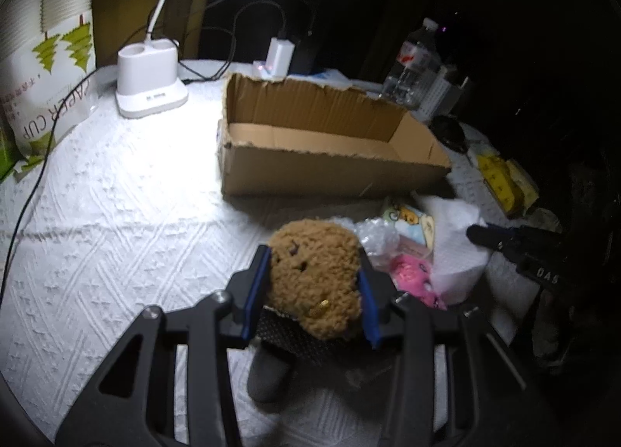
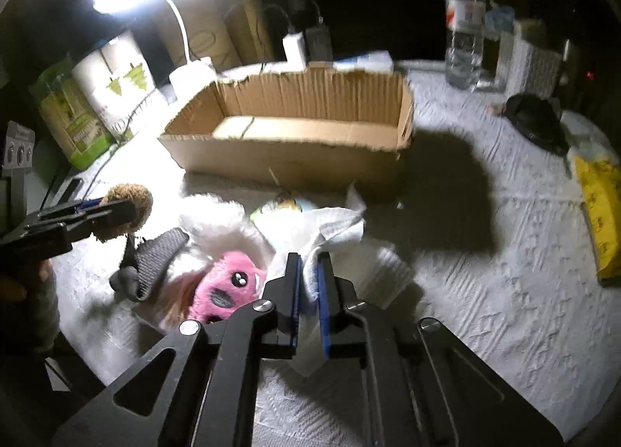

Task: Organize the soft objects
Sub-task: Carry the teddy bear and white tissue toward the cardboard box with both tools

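1. White embossed tablecloth (image 1: 97,237) under a lit desk lamp (image 1: 149,80); dark room behind; open cardboard box (image 1: 322,144) mid-table.
2. Fuzzy brown plush toy (image 1: 314,276), dark legs dangling, lifted just above the cloth, near side of the box.
3. Left gripper (image 1: 314,284) clamped on the plush's head, angled downward.
4. Right gripper (image 2: 308,288) pinched onto white paper towel (image 2: 330,229) beside the pink plush (image 2: 229,284).

Desk lamp (image 1: 149,78), water bottle (image 2: 464,26)
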Tool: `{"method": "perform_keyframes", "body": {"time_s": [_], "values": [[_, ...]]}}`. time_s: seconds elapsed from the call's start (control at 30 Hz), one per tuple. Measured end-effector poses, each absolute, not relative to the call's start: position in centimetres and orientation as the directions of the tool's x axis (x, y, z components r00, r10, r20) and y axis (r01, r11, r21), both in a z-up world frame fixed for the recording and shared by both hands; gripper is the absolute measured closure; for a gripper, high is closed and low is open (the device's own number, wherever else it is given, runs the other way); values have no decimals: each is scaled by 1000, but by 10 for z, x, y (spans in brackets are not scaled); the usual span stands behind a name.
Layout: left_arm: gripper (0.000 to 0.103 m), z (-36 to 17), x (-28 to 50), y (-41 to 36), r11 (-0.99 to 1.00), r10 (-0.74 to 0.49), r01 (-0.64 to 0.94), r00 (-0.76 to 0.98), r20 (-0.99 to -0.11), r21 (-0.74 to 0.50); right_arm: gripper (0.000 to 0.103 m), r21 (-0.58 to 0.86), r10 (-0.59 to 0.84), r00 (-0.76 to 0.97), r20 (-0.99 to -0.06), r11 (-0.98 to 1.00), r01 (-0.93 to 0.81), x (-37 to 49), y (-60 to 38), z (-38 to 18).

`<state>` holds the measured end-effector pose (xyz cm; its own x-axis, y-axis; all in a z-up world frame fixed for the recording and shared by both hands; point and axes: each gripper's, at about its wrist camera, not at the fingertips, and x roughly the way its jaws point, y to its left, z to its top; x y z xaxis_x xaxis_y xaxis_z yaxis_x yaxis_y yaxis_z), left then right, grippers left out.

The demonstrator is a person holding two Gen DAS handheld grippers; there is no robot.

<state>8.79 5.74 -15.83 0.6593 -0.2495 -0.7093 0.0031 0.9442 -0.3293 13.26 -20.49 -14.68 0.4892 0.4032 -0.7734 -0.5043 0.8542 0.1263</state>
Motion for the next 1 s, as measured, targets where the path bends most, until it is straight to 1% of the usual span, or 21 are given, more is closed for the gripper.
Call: {"method": "perform_keyframes", "body": {"time_s": [0.43, 0.63, 1.0], "values": [[60, -130, 73, 59, 945, -256, 48, 724, -640, -323, 94, 125, 419, 622, -661, 879, -460, 119, -235, -86], [60, -115, 74, 56, 948, -249, 60, 747, -616, -311, 94, 134, 438, 660, -611, 878, -459, 120, -241, -63], [60, -88, 88, 51, 957, -234, 79, 781, -579, -280, 94, 114, 454, 703, -547, 873, -474, 131, -242, -34]]}}
